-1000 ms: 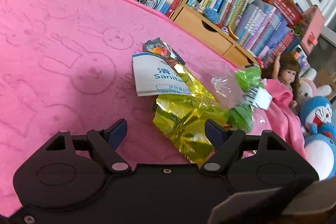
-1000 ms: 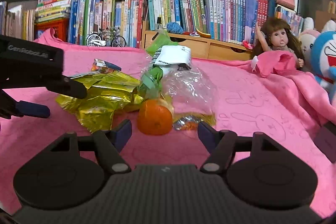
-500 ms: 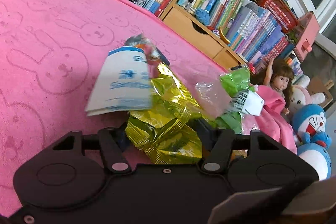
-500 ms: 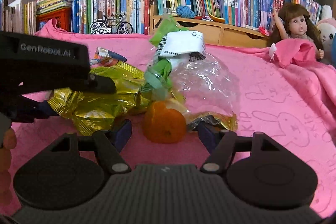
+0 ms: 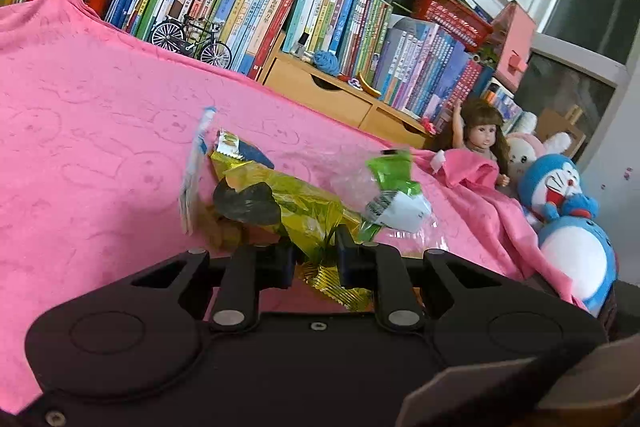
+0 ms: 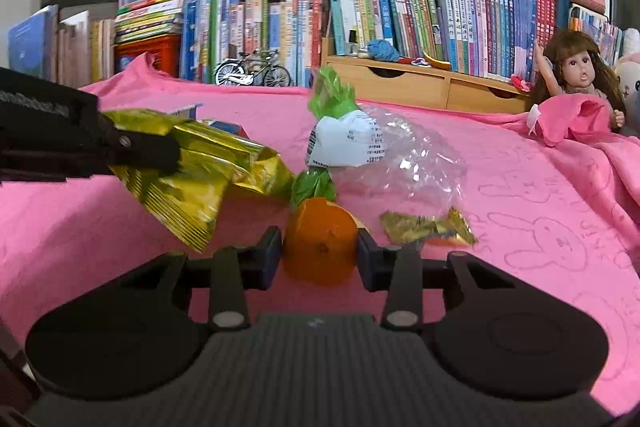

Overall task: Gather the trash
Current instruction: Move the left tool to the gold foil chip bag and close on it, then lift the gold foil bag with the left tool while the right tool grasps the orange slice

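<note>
Tongs [image 5: 316, 261] mid-blanket [image 5: 92, 131], closing on wrapper [image 5: 304, 207]

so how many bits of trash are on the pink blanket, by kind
foil wrappers: 2, the big gold wrapper and a small crumpled gold wrapper
plastic bags: 1, the clear bag with green ends
orange peel: 1
paper sachets: 1, white and blue
dark snack packets: 1
total: 6

Each gripper [image 5: 314, 263] [image 6: 318, 259] is matte black plastic with blue finger pads [image 6: 273, 255], silver pivot screws, and round bosses on a ribbed body.
</note>
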{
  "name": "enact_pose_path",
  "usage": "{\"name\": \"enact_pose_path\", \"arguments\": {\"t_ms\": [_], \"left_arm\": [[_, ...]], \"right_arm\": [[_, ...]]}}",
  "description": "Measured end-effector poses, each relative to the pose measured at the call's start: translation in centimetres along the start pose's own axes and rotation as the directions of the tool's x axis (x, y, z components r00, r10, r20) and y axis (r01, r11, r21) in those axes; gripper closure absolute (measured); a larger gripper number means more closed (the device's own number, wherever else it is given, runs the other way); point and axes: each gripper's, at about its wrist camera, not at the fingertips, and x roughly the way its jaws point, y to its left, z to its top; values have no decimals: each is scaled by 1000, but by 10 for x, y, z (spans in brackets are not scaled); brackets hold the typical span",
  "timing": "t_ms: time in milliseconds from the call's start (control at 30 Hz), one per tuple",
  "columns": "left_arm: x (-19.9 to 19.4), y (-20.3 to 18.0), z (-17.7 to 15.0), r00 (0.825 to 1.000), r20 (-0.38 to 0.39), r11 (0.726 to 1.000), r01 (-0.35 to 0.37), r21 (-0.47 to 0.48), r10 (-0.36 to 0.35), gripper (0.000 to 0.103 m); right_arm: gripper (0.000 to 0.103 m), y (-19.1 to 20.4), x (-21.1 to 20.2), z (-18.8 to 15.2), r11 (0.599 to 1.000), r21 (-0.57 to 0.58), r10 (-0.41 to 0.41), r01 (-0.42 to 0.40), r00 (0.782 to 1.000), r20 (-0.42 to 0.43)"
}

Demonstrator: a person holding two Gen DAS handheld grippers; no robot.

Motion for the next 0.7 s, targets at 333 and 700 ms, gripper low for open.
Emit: {"name": "enact_pose_path", "arguments": {"t_ms": [333, 700], "left_arm": [[-66, 16, -37, 999, -27, 1000, 21, 13, -21, 77], [-55, 47, -33, 1000, -12, 982, 0, -191, -2, 31]], "right_arm": [[43, 8, -39, -18, 997, 19, 77, -77, 997, 12], [21, 11, -31, -23, 999, 37, 26, -27, 999, 27]]}}
